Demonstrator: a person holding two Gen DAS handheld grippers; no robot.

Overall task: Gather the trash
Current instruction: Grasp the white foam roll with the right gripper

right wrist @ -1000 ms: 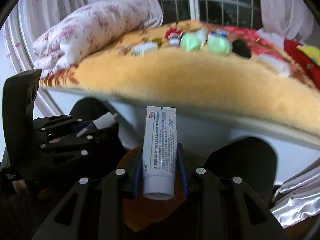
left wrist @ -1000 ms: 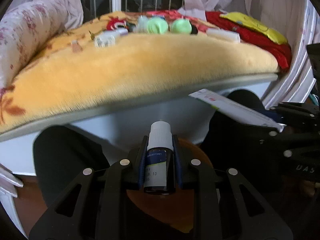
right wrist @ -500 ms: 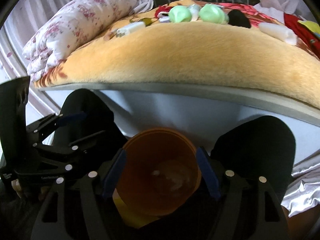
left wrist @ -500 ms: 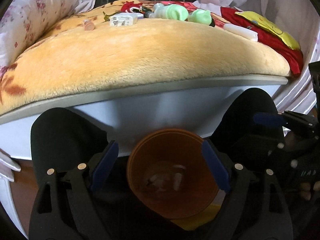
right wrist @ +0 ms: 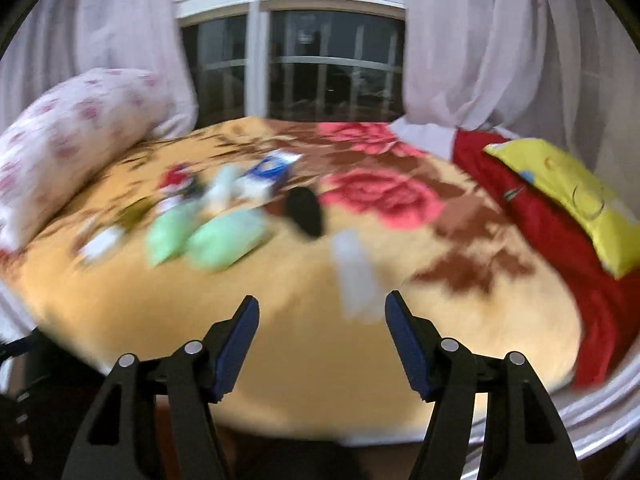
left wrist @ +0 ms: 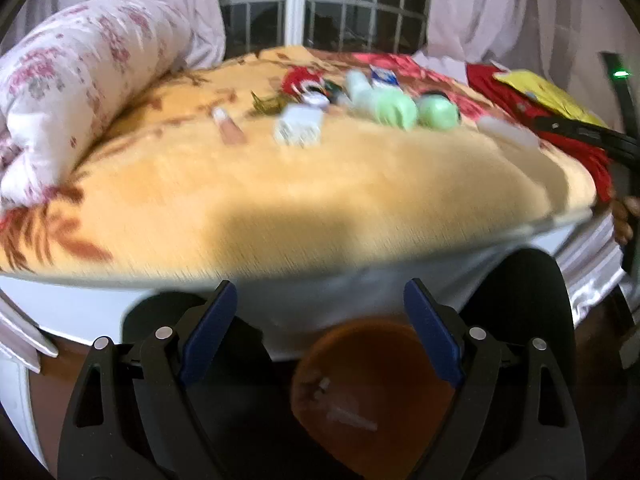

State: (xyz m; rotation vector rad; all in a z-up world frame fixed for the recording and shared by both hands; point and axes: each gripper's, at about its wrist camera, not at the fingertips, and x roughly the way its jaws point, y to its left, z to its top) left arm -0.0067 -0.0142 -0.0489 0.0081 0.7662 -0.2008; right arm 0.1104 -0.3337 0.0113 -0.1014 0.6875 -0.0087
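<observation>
Both claws emptied, white tube (right wrist: 354, 276) lengthwise

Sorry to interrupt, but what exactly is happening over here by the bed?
A person is collecting trash off the bed with two handheld claws. Both the left claw and right claw are open and hold nothing. An orange bin sits below the left one. Green packets, a white tube and small boxes lie on the blanket.
</observation>
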